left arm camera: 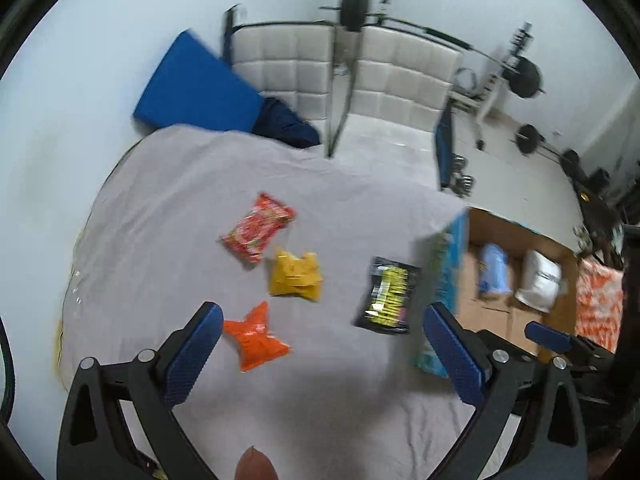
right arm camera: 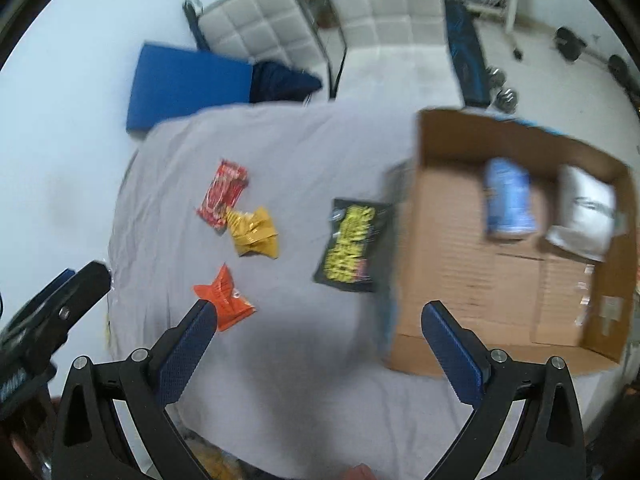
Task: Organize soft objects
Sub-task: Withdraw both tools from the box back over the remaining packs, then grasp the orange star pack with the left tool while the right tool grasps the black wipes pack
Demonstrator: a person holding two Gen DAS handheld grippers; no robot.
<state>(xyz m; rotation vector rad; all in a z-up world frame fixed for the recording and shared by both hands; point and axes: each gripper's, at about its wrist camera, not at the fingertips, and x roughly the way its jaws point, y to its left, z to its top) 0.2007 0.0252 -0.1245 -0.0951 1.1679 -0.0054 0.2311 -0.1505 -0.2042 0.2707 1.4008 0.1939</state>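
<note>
Left tongs (left arm camera: 322,344) spread wide, nothing between them; right tongs (right arm camera: 316,340) likewise spread and bare. Both hover above the grey-sheeted bed (left arm camera: 168,208), none of the packets touched.

We judge the step in hand to be a pick of one loose packet for the cardboard box (right arm camera: 448,240) at the bed's right edge. To do it well we would come down over the puffed middle of a packet, not its crimped ends, close gently so the bag does not burst or slip, and lift clear of the box wall before release.

Packets on the sheet: orange packet (left arm camera: 256,338) nearest the bed's near edge, crinkled, star-like corners. Yellow packet (left arm camera: 296,276) further in, touching or overlapping the red packet (left arm camera: 258,228). Black packet (left arm camera: 388,296), yellow lettering, just beside the box. Inside the box: a pale blue pack (right arm camera: 508,200) and a white pack (right arm camera: 584,212).
</note>
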